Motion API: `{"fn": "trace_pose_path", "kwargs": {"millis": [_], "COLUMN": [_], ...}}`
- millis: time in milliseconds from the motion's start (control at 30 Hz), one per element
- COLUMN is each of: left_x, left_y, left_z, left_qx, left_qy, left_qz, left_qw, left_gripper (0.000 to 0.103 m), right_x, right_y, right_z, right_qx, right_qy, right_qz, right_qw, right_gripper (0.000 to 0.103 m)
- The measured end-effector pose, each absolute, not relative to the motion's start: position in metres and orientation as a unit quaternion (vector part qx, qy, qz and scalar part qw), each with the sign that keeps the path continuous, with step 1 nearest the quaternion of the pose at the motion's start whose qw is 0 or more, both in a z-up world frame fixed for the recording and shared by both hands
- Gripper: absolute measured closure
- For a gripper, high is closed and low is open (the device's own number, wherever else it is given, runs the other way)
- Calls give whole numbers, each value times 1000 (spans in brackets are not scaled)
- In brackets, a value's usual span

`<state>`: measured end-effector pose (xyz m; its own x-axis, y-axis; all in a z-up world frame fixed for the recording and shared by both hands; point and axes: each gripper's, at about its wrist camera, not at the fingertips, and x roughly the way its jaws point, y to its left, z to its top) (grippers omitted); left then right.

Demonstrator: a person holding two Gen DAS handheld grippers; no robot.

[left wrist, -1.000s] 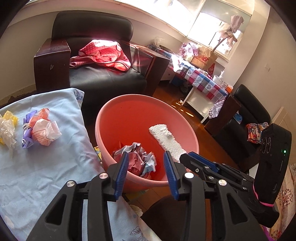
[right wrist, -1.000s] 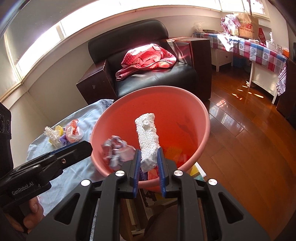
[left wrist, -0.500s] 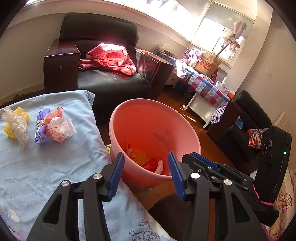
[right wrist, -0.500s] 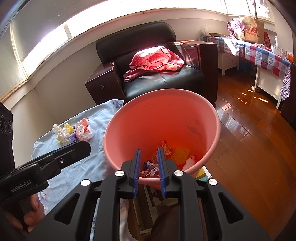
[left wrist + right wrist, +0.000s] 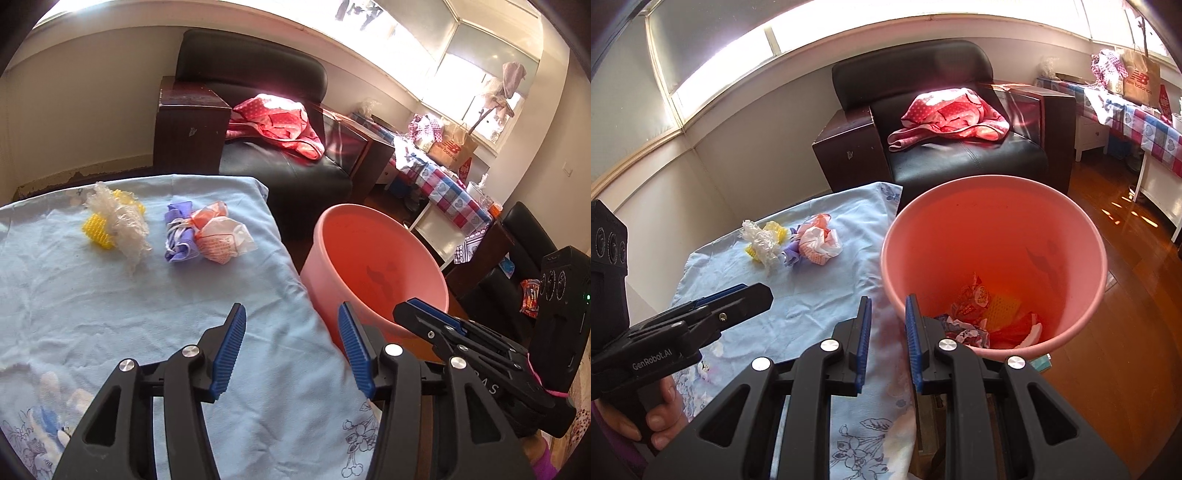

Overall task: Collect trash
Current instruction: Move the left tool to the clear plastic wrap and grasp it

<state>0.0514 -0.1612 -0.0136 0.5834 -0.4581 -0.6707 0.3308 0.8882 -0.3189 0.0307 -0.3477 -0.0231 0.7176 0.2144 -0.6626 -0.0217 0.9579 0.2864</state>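
Note:
A pink bucket (image 5: pixel 436 280) stands on the floor beside a table under a light blue cloth (image 5: pixel 110 314). Crumpled wrappers (image 5: pixel 975 299) lie at the bucket's bottom. At the table's far end lie a white-and-orange wrapper (image 5: pixel 221 240), a purple wrapper (image 5: pixel 179 232) and a yellow mesh piece with clear plastic (image 5: pixel 114 221). My left gripper (image 5: pixel 291 306) hangs over the cloth's right edge, its jaws opening with nothing between them. My right gripper (image 5: pixel 887 299) is at the bucket's near left rim. Its jaws stand a narrow gap apart and empty.
A black armchair (image 5: pixel 288 173) with a red dotted cloth (image 5: pixel 280 122) stands behind the table and bucket. A table with a checked cloth (image 5: pixel 450 188) and a second black chair (image 5: pixel 524 240) are at the right. Wooden floor (image 5: pixel 1126 332) lies right of the bucket.
The white foam piece left the right jaws and the crumpled wrapper left the left jaws, into the bucket. Both grippers then moved left toward the table. The left jaws widened.

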Motion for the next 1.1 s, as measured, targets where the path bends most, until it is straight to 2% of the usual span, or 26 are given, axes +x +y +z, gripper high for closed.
{"fn": "trace_pose_path", "kwargs": {"millis": [67,133,167,567,967,1033,1067,1100], "left_x": [53,56,57,112,172,177,179,180], "left_y": [-146,-133,-127,-66,-66,-66,-65,-65], "left_z": [-15,-17,-18,-25,-52,-56,-59,-61], "left_qx": [-89,-98,-103,-176,-192,-193,-195,-195], "left_qy": [399,401,401,402,422,427,429,433], "left_qz": [-209,-194,-187,-93,-26,-21,-22,-26], "left_qw": [888,890,891,894,886,883,881,880], "left_gripper": [52,52,52,52,53,58,70,79], "right_x": [33,36,37,56,94,102,106,111], "right_y": [-338,-329,-325,-301,-283,-278,-276,-274], "right_z": [-23,-23,-23,-32,-41,-39,-38,-37], "right_qx": [124,120,120,106,93,93,93,92], "right_qy": [374,374,373,389,398,398,398,396], "right_qz": [75,86,91,120,150,158,162,165], "right_qw": [916,915,916,907,900,899,898,899], "right_gripper": [83,65,63,62,62,62,62,56]}}
